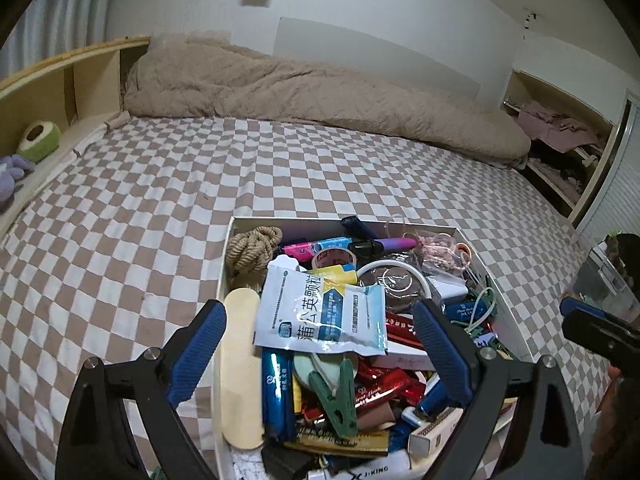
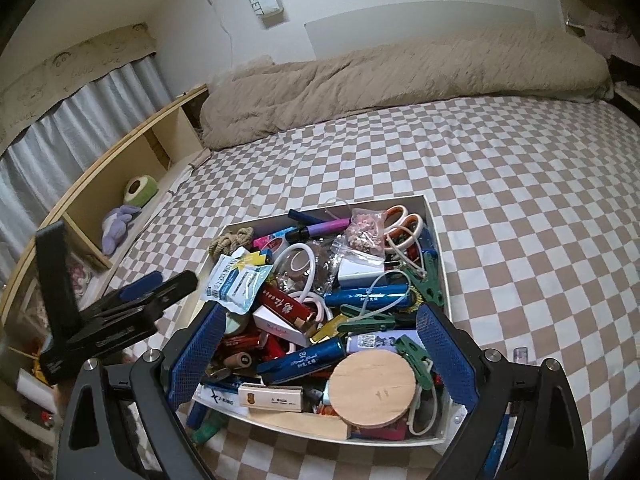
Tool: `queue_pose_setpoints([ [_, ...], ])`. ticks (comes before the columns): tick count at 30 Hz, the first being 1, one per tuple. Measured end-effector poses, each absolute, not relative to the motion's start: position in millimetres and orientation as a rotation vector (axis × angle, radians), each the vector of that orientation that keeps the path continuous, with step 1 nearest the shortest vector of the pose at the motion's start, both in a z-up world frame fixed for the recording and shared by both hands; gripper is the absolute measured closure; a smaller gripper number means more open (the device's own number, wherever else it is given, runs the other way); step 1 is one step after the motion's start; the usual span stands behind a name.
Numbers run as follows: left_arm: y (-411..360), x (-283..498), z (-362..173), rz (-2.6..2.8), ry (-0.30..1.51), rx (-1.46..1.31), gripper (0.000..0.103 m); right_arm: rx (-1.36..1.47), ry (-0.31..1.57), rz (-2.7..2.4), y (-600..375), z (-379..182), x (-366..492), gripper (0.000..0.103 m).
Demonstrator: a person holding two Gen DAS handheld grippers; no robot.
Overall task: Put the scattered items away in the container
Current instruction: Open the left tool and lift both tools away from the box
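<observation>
— So where does the white box (image 2: 436, 236) sit?

— On the checkered bed sheet (image 2: 520, 184), near the bed's close edge, well apart from the beige duvet (image 2: 360, 80) rolled along the wall. It is heaped full.

— What lies in the box?

— At its far end, a coil of rope (image 1: 254, 246) in the left corner, a purple marker (image 2: 320, 227) along the far wall, and orange-handled scissors (image 2: 404, 220) in the right corner. Toward the middle, a white medicine sachet (image 1: 320, 308) lies on top of the pile, just beside a roll of tape (image 1: 334, 258). Nearer, two blue pens (image 2: 368, 296), green clothespins (image 1: 336, 396), red wrappers (image 1: 384, 380), and a round wooden lid (image 2: 372, 388) at the near right corner. A pale wooden stick (image 1: 240, 364) lies along the box's left wall.

— And the left gripper (image 1: 320, 344)?

— Above the box's near end, jaws wide, nothing between them that they press on; the sachet only shows in the gap below.

— The right gripper (image 2: 326, 344)?

— Also over the near end, jaws spread wide, the blue pads apart and gripping nothing. The lid and pens sit beneath them in the box.

— Anything else around the box?

— A wooden shelf (image 2: 132, 160) beyond its left side holds a green plush toy (image 2: 140, 190) and a purple plush toy (image 2: 118, 228).
</observation>
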State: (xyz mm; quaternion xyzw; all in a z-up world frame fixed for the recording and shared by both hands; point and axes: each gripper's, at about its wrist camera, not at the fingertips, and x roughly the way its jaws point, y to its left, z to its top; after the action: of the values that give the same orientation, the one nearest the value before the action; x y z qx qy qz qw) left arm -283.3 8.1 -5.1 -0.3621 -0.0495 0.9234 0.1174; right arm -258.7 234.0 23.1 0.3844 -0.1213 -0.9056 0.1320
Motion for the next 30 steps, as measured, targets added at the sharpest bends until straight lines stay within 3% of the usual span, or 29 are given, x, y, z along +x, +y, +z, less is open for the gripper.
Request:
queue_pose_setpoints([
  [10,6,-267,4,2.753,-0.125,-1.015,0.007,1.068,-0.338,-2.679,238,22,-244,0.007],
  [13,7,-263,5,2.774,-0.121,-1.005,0.000,1.042,-0.299,-2.712,237,24,-238,0.007],
  [17,8,-257,8,2.793,-0.118,-0.984,0.000,0.987,-0.227,-2.757,234,28,-229,0.006],
  [18,8,-256,8,2.795,-0.117,-0.982,0.000,0.977,-0.216,-2.766,234,29,-228,0.000],
  [30,9,-234,8,2.853,-0.083,-0.971,0.000,0.906,-0.112,-2.841,234,29,-211,0.000],
])
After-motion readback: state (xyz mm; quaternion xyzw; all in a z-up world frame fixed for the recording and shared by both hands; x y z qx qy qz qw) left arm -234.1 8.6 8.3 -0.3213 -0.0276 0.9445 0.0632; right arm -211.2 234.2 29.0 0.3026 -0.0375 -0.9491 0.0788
